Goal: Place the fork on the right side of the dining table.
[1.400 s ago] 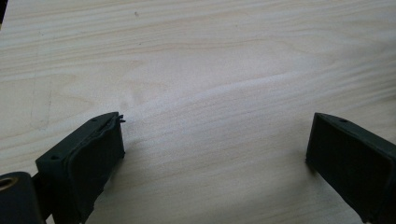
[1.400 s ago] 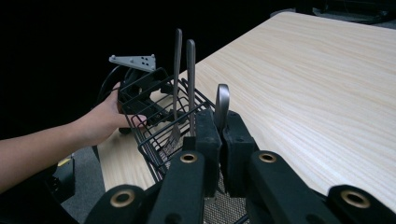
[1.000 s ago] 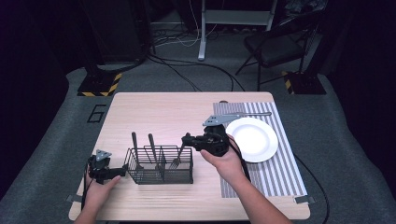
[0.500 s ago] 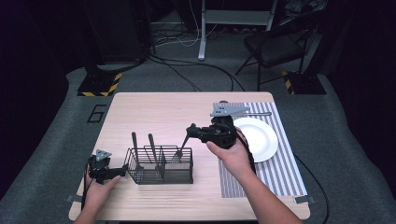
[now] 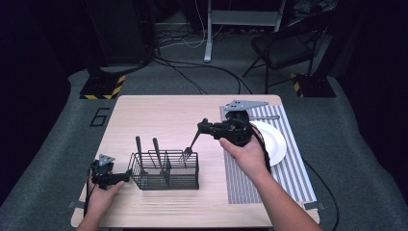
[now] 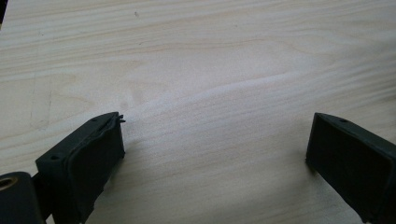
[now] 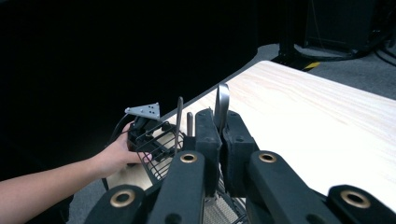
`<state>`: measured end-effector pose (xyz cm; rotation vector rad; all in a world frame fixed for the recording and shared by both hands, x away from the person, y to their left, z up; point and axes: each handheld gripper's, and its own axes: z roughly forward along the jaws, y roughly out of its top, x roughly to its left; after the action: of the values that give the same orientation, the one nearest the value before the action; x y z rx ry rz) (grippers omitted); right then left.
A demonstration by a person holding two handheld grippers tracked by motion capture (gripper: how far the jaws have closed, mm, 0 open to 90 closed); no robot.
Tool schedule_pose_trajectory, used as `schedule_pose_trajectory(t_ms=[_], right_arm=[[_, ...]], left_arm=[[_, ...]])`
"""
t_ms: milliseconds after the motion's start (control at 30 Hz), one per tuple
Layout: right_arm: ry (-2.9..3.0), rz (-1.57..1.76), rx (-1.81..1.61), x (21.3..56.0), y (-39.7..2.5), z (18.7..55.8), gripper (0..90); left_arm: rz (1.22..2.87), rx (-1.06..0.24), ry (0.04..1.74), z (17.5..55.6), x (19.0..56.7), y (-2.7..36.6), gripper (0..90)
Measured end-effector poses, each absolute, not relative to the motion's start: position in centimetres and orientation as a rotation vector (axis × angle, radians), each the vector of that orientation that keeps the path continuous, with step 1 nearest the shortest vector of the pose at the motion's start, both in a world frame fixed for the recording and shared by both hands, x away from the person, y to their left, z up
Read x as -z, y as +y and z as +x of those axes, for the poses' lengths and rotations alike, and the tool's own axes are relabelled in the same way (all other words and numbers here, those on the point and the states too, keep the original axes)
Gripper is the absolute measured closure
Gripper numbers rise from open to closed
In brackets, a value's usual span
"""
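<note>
Black wire makes up the cutlery caddy [image 5: 166,171], which stands near the front of the wooden table [image 5: 159,115] and serves as the landmark; the right gripper [image 5: 204,127] hovers above and just to the right of it, clenched on the handle of a fork [image 5: 190,147]; the fork slants down and leftwards from the jaws, its tines hanging over the caddy's right-hand compartment, though whether they touch the wire cannot be told. From the right gripper view the same jaws [image 7: 220,135] are pressed together around the fork's grey handle [image 7: 222,105], whose rounded end sticks up just beyond the tips; past them, two more dark handles rise from the caddy [image 7: 161,149]. Those two handles [image 5: 146,147] stand upright in the caddy's left and middle compartments. The left gripper [image 5: 126,178] rests on the table against the caddy's left side, seemingly touching the wire; in the left gripper view its jaws stand wide apart with bare wood between them, grasping nothing. Right of the caddy lies a striped placemat [image 5: 250,185]; a white plate [image 5: 272,142] sits on it, partly behind the right hand [image 5: 243,154].
</note>
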<state>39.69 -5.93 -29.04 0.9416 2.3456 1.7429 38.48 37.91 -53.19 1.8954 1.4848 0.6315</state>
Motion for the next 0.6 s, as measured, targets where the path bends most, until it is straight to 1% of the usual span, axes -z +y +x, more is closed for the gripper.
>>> schedule_pose_trajectory(t_ms=[300,600], right_arm=[[2.303,0.971,-1.753,28.0,-7.4,39.8,86.9],[2.27,0.994,-1.747,27.6,-8.9,40.0,86.9]], left_arm=[[1.895,-0.632,1.485,38.5,53.2,37.9,3.8],[1.897,-0.632,1.485,38.5,53.2,37.9,3.7]])
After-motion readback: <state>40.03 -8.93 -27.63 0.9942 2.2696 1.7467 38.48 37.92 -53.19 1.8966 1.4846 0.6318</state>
